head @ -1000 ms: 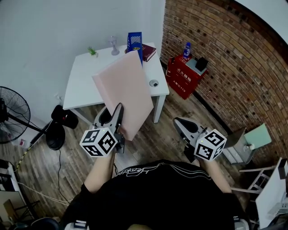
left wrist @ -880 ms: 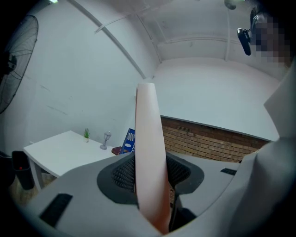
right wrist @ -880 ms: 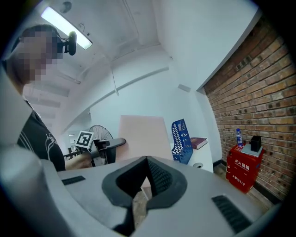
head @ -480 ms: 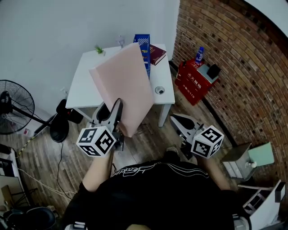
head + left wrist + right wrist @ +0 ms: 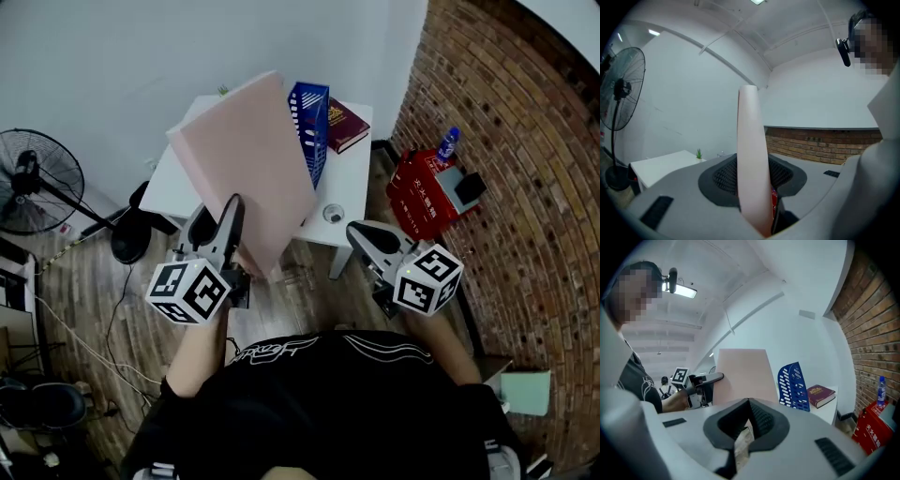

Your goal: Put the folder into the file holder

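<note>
A large pink folder (image 5: 248, 164) stands tilted in the air, and my left gripper (image 5: 230, 225) is shut on its lower edge. In the left gripper view the folder (image 5: 750, 140) shows edge-on, pinched between the jaws of the left gripper (image 5: 752, 173). The blue perforated file holder (image 5: 309, 122) stands upright on the white table (image 5: 352, 187), just right of the folder's upper edge. My right gripper (image 5: 361, 239) hovers shut and empty near the table's front corner. From the right gripper (image 5: 747, 420) I see the folder (image 5: 743, 376) left of the file holder (image 5: 792, 385).
A dark red book (image 5: 345, 125) lies behind the holder and a small round object (image 5: 332, 214) sits near the table's front edge. A red crate (image 5: 427, 192) with a bottle (image 5: 448, 142) stands by the brick wall on the right. A floor fan (image 5: 37, 178) stands at left.
The person has stepped nearer to the table. The left gripper has carried the folder forward, and its upper edge now reaches alongside the blue file holder. The right gripper stays shut.
</note>
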The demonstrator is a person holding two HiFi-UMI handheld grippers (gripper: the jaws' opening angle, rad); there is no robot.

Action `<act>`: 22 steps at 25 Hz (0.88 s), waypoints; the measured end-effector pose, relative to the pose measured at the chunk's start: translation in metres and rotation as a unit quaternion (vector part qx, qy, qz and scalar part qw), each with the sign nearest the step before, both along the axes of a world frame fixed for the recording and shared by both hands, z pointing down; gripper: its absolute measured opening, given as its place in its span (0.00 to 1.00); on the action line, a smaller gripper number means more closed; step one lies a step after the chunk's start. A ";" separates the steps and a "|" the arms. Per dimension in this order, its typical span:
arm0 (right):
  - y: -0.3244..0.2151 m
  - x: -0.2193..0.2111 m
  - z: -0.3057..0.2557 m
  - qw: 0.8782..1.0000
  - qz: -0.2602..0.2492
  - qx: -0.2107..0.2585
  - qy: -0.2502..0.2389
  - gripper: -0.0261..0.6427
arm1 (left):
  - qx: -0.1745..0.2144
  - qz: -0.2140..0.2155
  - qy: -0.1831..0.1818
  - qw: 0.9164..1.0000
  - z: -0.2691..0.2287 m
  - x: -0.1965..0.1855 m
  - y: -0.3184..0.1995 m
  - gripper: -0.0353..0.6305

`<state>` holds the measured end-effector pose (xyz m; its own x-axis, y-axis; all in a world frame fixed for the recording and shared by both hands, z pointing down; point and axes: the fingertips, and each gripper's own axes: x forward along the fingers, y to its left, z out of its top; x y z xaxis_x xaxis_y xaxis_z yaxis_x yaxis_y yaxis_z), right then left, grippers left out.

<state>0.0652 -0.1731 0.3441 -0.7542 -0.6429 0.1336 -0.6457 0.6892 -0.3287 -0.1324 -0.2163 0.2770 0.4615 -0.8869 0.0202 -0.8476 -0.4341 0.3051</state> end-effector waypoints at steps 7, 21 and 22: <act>-0.033 0.016 0.004 0.998 -0.061 0.001 0.003 0.04 | 0.016 -0.057 -0.013 0.998 -0.015 0.018 -0.009 0.33; -0.052 0.030 0.019 0.991 -0.134 0.004 0.021 0.04 | 0.084 -0.120 -0.064 0.987 -0.028 0.042 -0.027 0.33; -0.052 0.031 0.021 0.991 -0.135 0.000 0.017 0.04 | 0.088 -0.122 -0.068 0.986 -0.029 0.043 -0.030 0.33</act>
<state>0.0965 -0.2255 0.3647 -0.8939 -0.4182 0.1616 -0.4483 0.8385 -0.3098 -0.0894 -0.2459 0.2485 0.2380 -0.9664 -0.0974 -0.9611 -0.2488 0.1203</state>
